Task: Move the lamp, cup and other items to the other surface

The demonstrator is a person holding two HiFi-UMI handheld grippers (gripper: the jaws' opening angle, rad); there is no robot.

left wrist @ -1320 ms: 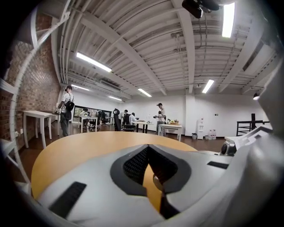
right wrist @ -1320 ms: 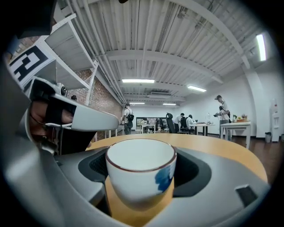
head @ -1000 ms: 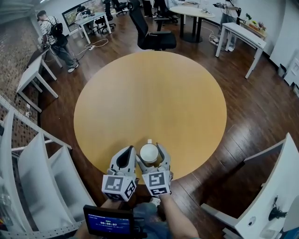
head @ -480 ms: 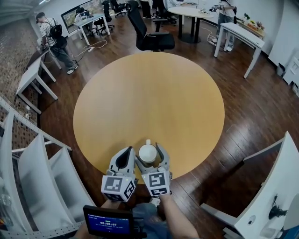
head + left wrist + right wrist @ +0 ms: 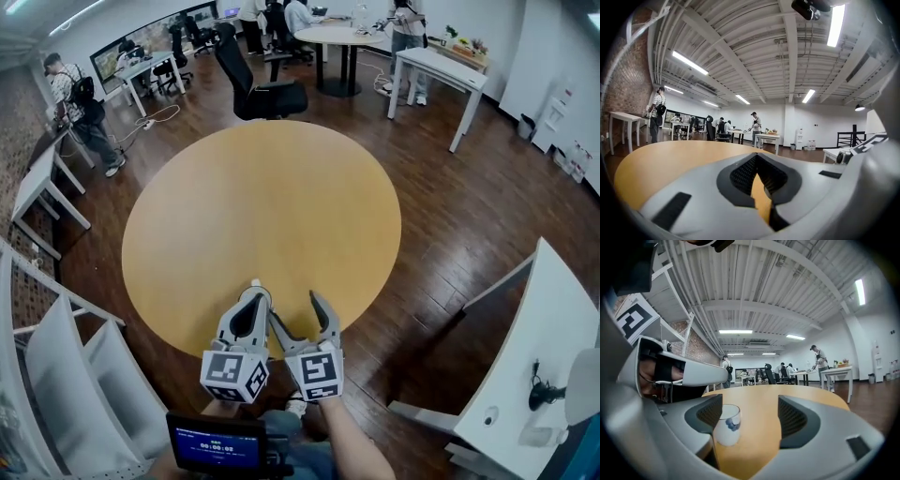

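Observation:
A white cup with a blue mark [image 5: 727,425] stands on the round wooden table [image 5: 262,206] near its front edge. In the right gripper view it sits just beyond the left jaw's tip, partly hidden by that jaw. In the head view only a white bit of the cup [image 5: 255,283] peeks out past the left gripper [image 5: 251,300], which hangs over it with its jaws shut and empty. My right gripper [image 5: 295,314] is beside the cup to the right; its jaws stand wide, are closing, and have only bare table between them. No lamp is in view.
White shelving [image 5: 66,375] stands at the lower left and a white surface [image 5: 548,337] at the lower right. Beyond the table are a black office chair [image 5: 258,89], white desks [image 5: 436,66] and several people. A small screen [image 5: 216,442] sits below the grippers.
The cup stood between the right gripper's jaws; now that gripper is off to its right and the cup is left on the table. The head view has swung, shifting the table leftwards.

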